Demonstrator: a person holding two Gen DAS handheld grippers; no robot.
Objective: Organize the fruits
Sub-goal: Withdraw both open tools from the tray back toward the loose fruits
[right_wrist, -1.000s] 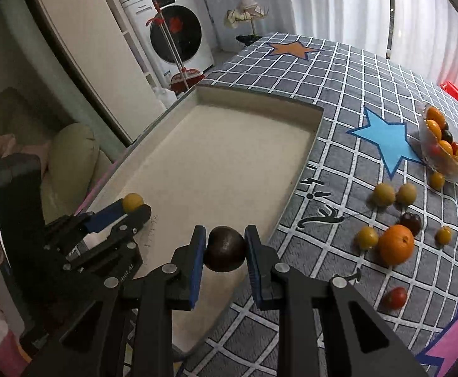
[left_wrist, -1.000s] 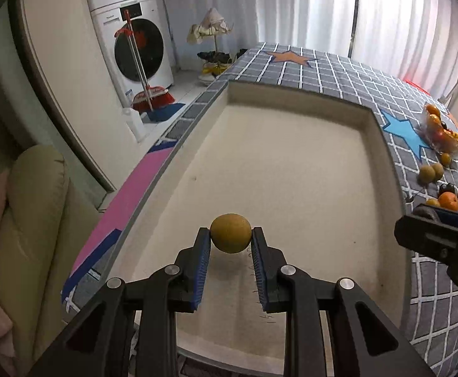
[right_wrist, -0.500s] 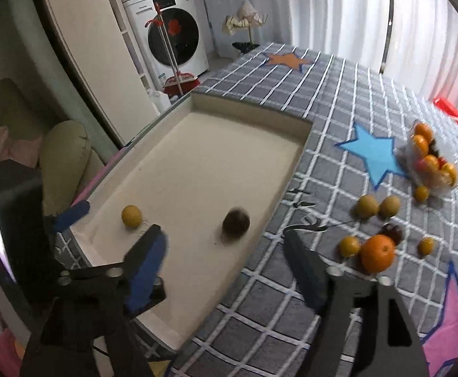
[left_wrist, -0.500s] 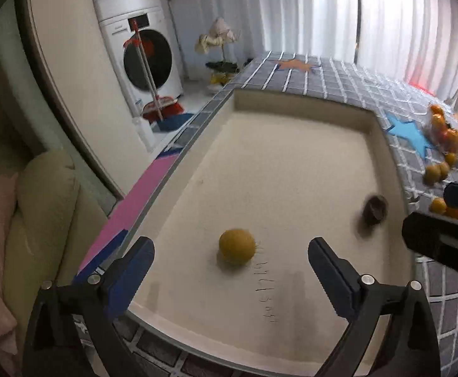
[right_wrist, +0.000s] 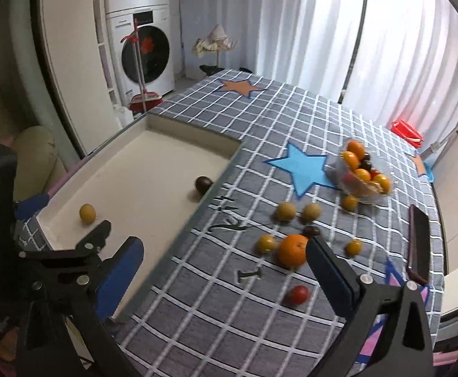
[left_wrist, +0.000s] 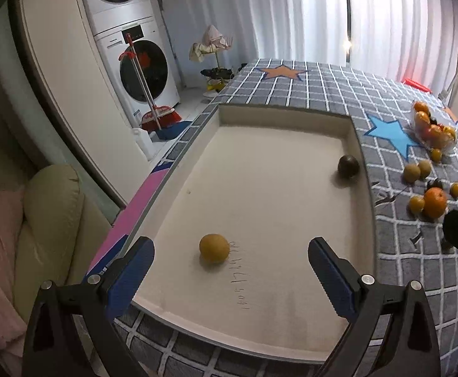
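The left tool (left_wrist: pixel 230 270) is held released over the tray (left_wrist: pixel 362 169); the right tool's (right_wrist: pixel 224 264) jaws are opening, empty. A yellow fruit (left_wrist: pixel 214 248) lies lower centre, a dark fruit (left_wrist: pixel 348 166) at the tray's right wall.

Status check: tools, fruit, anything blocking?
Left tool open, empty; right tool opening, empty. Yellow fruit and dark fruit in tray. Nothing blocking.

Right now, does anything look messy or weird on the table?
Yes. The clear fruit bowl lies tipped on its side, and loose fruit is scattered on the checked cloth: a big orange, a red tomato, several small yellow ones.
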